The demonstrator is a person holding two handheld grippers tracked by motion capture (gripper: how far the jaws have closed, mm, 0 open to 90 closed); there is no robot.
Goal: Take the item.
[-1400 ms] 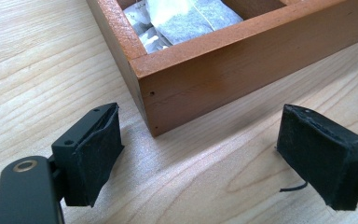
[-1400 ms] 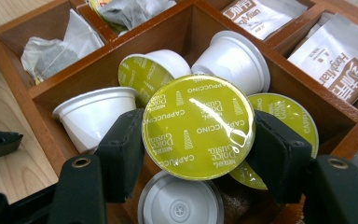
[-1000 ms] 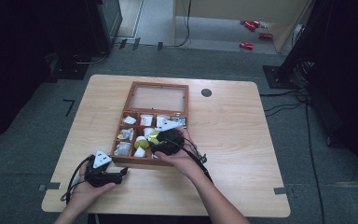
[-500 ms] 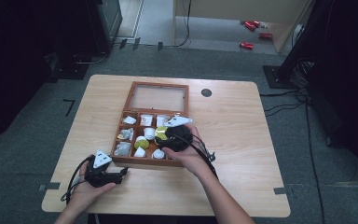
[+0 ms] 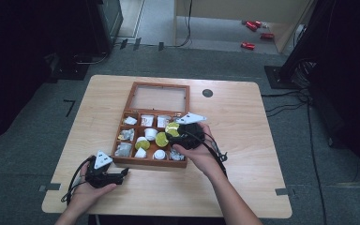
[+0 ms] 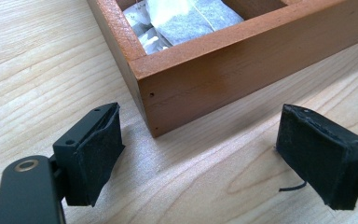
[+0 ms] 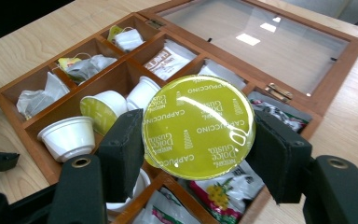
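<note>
Green capsule [image 7: 198,127] gripped in right claw [image 7: 199,154], lifted since earlier, left claw [image 6: 200,158] open.

capsule [image 7: 198,128] body hidden behind its lid

One box [image 5: 143,161], about five capsules [image 7: 198,133].

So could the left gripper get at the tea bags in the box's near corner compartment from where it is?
Probably yes: the left gripper is open beside the wooden box, the tea bags lie uncovered; it must lift over the wall.
</note>
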